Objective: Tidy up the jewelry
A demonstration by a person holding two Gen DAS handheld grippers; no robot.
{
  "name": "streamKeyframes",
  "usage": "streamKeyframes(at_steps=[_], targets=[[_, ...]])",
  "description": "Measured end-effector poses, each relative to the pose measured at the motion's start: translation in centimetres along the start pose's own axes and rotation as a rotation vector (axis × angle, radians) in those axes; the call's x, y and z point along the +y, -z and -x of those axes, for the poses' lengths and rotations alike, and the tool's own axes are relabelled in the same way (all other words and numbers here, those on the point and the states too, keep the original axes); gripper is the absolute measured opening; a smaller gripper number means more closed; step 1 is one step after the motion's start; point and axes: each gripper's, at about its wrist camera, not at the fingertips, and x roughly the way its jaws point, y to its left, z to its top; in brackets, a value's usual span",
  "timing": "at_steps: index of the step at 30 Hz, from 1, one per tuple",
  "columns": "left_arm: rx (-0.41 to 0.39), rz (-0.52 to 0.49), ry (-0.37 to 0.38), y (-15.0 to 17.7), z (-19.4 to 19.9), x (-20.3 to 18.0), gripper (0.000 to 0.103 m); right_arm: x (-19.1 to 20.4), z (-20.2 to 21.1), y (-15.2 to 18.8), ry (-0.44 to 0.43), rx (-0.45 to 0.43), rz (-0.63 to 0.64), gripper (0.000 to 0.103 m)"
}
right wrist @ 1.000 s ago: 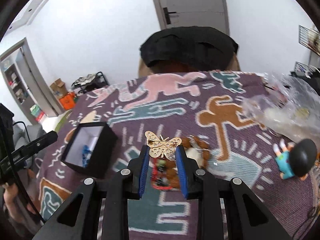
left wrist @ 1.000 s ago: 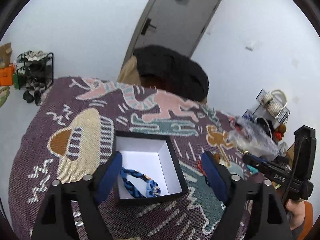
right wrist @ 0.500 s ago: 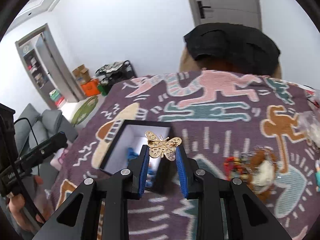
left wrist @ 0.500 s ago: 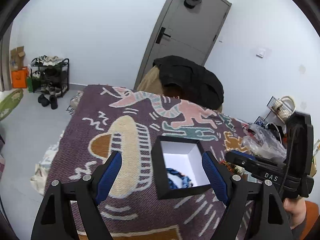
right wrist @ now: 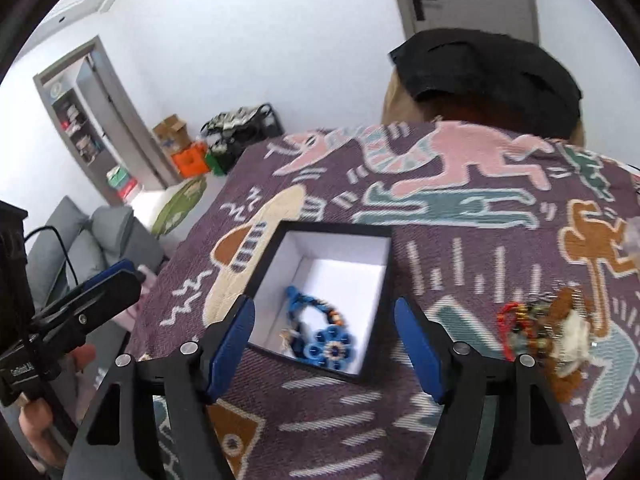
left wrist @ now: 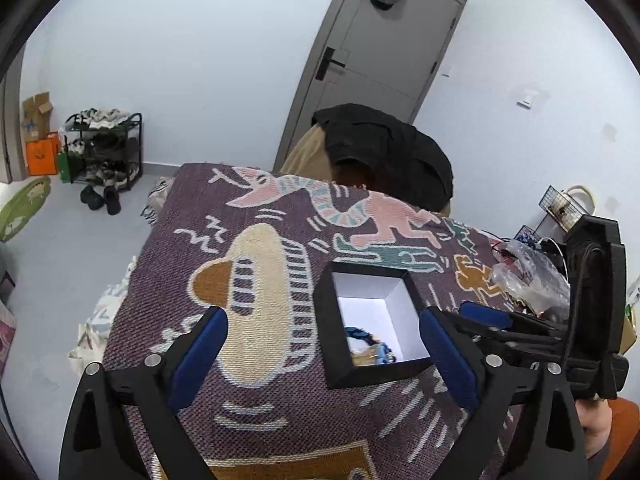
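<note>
A black box with a white inside (right wrist: 382, 236) (left wrist: 322, 320) sits on the patterned cloth. A blue woven bracelet with a flower (right wrist: 326, 344) lies in it, also seen in the left wrist view (left wrist: 366, 336). A gold butterfly brooch (left wrist: 364, 358) lies in the box beside the bracelet. My right gripper (right wrist: 324, 340) is open and empty just above the box's near edge. My left gripper (left wrist: 322, 344) is open and empty, its jaws wide either side of the box. A pile of red beads and brown jewelry (right wrist: 540, 332) lies right of the box.
The purple patterned cloth (right wrist: 460, 208) covers the table. A chair with a black coat (left wrist: 384, 152) stands at the far edge. Clear plastic bags and clutter (left wrist: 528, 276) lie at the right. The table's left edge drops to the floor (left wrist: 80, 248).
My right gripper moved left over the box, opened and let go of the butterfly brooch, which now lies in the box. My left gripper drew back and up.
</note>
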Motion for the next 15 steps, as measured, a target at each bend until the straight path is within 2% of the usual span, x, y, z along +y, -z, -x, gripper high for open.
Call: streamKeyframes(at_steps=[15], targets=[[-0.003, -0.097, 0.093, 0.2, -1.2, -7.3, 0.097, -12.6, 6.0, 2.8, 0.108, -0.095, -0.252, 0.072]])
